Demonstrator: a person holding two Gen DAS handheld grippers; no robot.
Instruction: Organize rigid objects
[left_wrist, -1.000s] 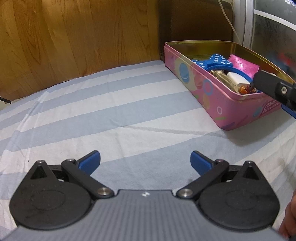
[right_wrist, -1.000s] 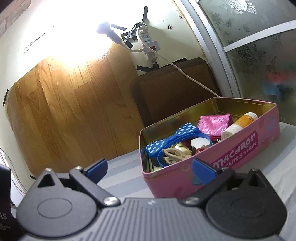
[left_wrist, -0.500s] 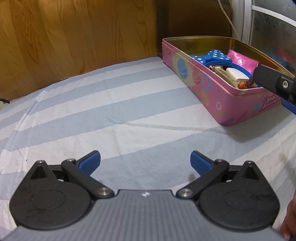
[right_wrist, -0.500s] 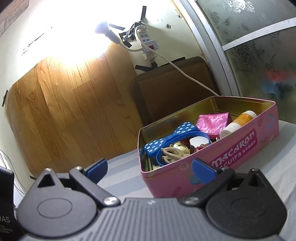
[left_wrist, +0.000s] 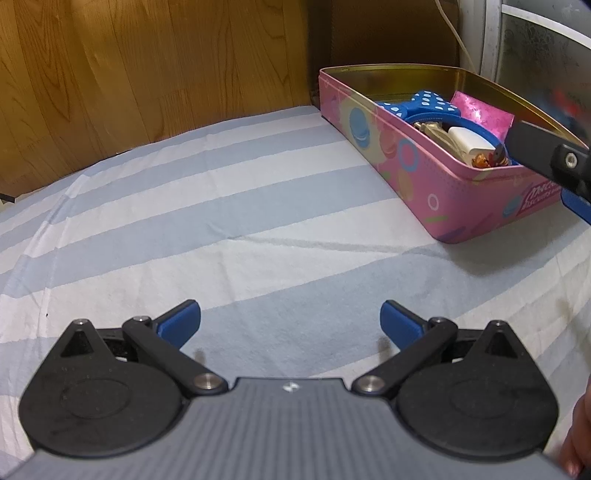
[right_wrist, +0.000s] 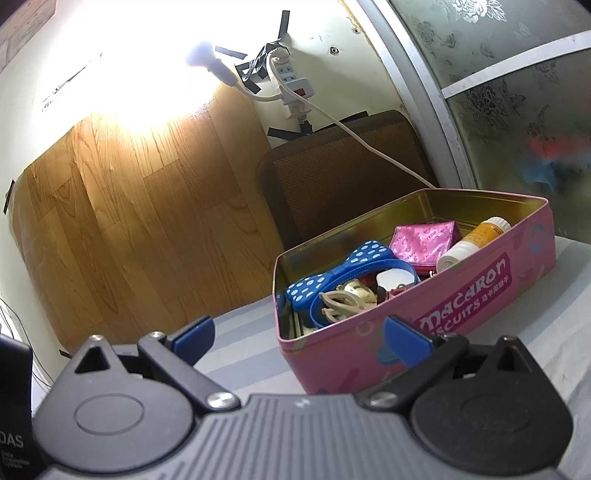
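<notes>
The left claw (left_wrist: 290, 314) hangs spread and empty over the striped bedsheet (left_wrist: 221, 206). The right claw (right_wrist: 299, 334) is spread too, holding nothing. Just ahead of its right finger sits the pink tin (right_wrist: 461, 295), filled with a blue dotted bow (right_wrist: 343, 266), a pink pouch (right_wrist: 424, 240) and a small bottle (right_wrist: 472, 240). The tin looks stiff, light and slick; I'd pinch its thin rim.

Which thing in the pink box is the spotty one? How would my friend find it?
Look for the open pink tin on the striped sheet. The blue bow headband lies at the tin's narrower end, beside a shiny pink pouch. It is the only thing there with pale dots on blue.
</notes>
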